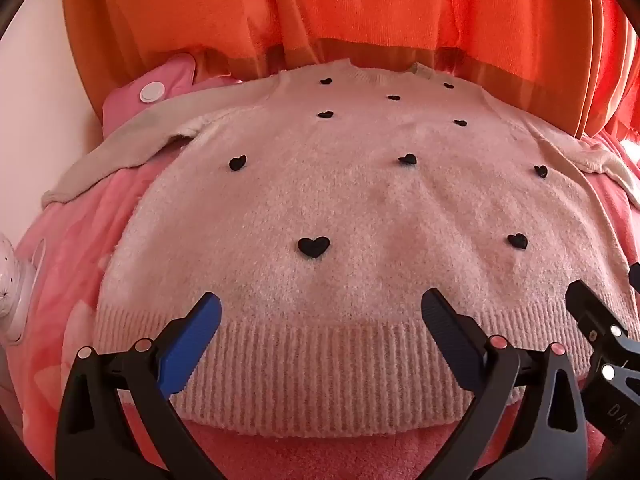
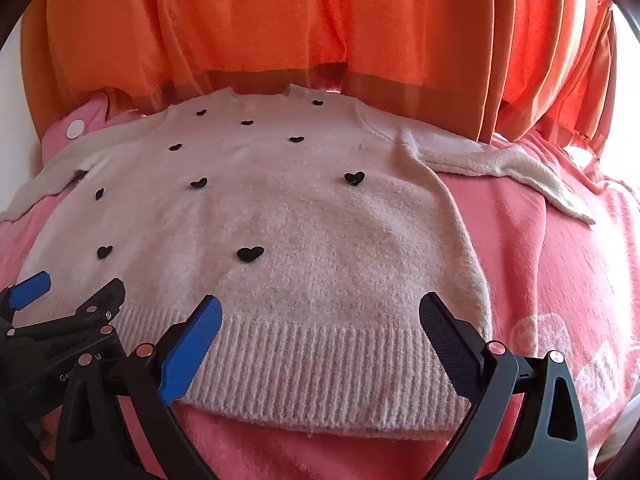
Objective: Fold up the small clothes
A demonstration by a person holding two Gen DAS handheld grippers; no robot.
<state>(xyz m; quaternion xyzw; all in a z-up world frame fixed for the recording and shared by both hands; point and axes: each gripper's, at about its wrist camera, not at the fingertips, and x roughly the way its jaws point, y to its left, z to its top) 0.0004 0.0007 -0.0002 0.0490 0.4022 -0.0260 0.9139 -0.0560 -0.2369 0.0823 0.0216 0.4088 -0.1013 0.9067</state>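
Observation:
A small cream knit sweater (image 1: 340, 208) with several black hearts lies flat, front up, on a pink blanket (image 1: 72, 248), its ribbed hem nearest me and both sleeves spread sideways. My left gripper (image 1: 320, 308) hovers open over the hem's left half, nothing between its blue fingers. In the right wrist view the same sweater (image 2: 304, 240) fills the middle, and my right gripper (image 2: 320, 312) stands open above the hem's right half. The left gripper (image 2: 60, 300) shows at that view's lower left; a black part of the right gripper (image 1: 600, 320) enters the left wrist view's right edge.
Orange curtains (image 1: 360, 12) hang right behind the neckline. A pink item with a white round button (image 1: 152, 90) lies at the back left under the left sleeve. The right sleeve (image 2: 500, 168) stretches over the pink blanket (image 2: 560, 280). A white object (image 1: 12, 292) sits at the left edge.

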